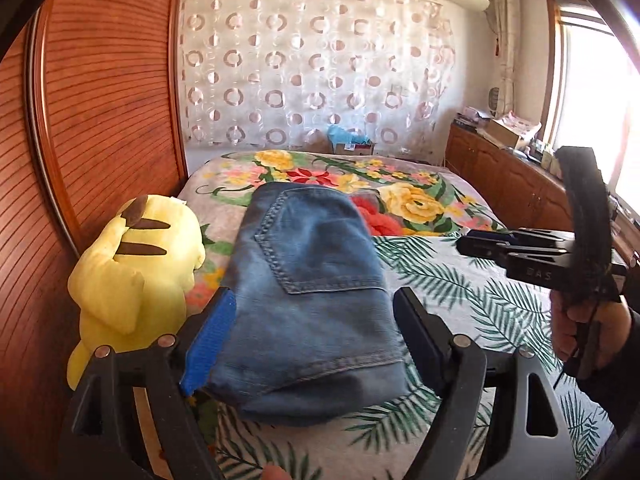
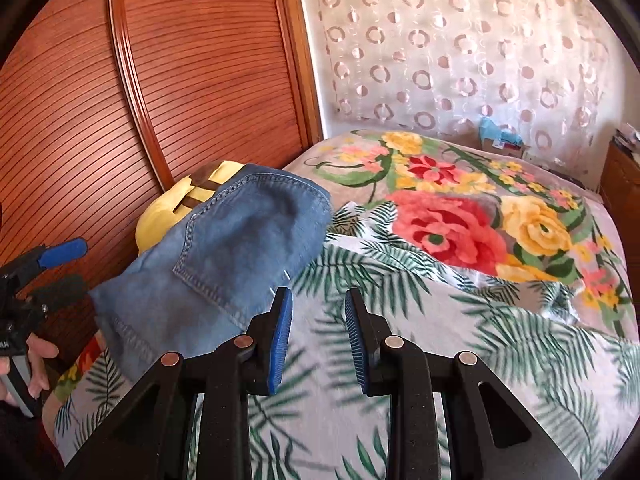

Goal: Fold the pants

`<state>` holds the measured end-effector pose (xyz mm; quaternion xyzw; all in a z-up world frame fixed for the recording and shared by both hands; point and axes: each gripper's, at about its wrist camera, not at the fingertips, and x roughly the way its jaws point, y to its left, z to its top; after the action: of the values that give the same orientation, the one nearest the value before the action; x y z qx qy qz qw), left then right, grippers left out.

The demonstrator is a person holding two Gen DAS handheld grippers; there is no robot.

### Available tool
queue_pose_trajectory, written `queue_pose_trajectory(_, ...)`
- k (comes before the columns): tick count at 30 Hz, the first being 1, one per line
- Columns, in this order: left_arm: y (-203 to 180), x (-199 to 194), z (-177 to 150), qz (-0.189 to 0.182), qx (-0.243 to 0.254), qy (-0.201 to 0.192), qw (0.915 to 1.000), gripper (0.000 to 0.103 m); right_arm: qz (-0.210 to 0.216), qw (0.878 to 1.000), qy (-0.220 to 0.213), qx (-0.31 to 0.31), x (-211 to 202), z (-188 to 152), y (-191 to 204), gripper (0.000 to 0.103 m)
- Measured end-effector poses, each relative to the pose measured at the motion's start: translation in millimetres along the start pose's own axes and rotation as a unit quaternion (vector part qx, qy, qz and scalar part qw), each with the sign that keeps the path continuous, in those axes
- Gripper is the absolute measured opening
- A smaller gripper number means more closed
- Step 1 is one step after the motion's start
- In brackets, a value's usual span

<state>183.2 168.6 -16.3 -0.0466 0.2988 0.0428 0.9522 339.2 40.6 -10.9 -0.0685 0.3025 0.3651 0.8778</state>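
Observation:
A folded bundle of blue jeans (image 1: 312, 292) lies on the bed, back pocket up. My left gripper (image 1: 316, 312) is open, its jaws wide apart on either side of the near end of the jeans, not gripping. In the right wrist view the jeans (image 2: 224, 252) lie at the left. My right gripper (image 2: 318, 316) is open and empty over the leaf-print sheet, to the right of the jeans. It also shows in the left wrist view (image 1: 480, 246), and the left gripper shows in the right wrist view (image 2: 60, 268).
A yellow plush toy (image 1: 136, 276) sits against the wooden headboard (image 1: 100, 120), touching the jeans' left side. A floral blanket (image 2: 460, 208) and leaf-print sheet (image 2: 420, 320) cover the bed. A wooden cabinet (image 1: 500, 184) runs along the right wall.

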Motion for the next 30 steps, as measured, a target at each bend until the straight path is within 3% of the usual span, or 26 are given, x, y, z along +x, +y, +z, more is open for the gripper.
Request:
queue_pose_trajectory(6, -35.6, -14.7, -5.5, -0.012, 0.015, -0.007, 0.9998, 0.081, -0.024, 0.999, -0.02, 0.009, -53.8, -23.1, -3.8, 0.028)
queue_pose_trajectory(8, -46.4, -18.7, -7.6, -0.018, 0.019, -0.008, 0.9996, 0.081, -0.034, 0.999, -0.025, 0.015, -70.4, -30.8, -5.1, 0.039)
queue_pose_trajectory(15, -80.3, -30.7, -15.1, -0.036, 0.028, -0.008, 0.9989, 0.081, -0.066, 0.997, -0.044, 0.017, -128.7, -60.0, -2.0, 0.053)
queue_pose_trajectory(20, -98.3, -37.8, -20.0, -0.033, 0.036, -0.006, 0.9988, 0.081, -0.084, 0.995, -0.052, 0.026, -156.6, -80.8, 2.3, 0.077)
queue_pose_trajectory(30, -122.3, -49.7, -35.5, -0.052, 0.031, -0.003, 0.9982, 0.081, -0.122, 0.989, -0.06, 0.049, -198.6, -111.9, 20.5, 0.081)
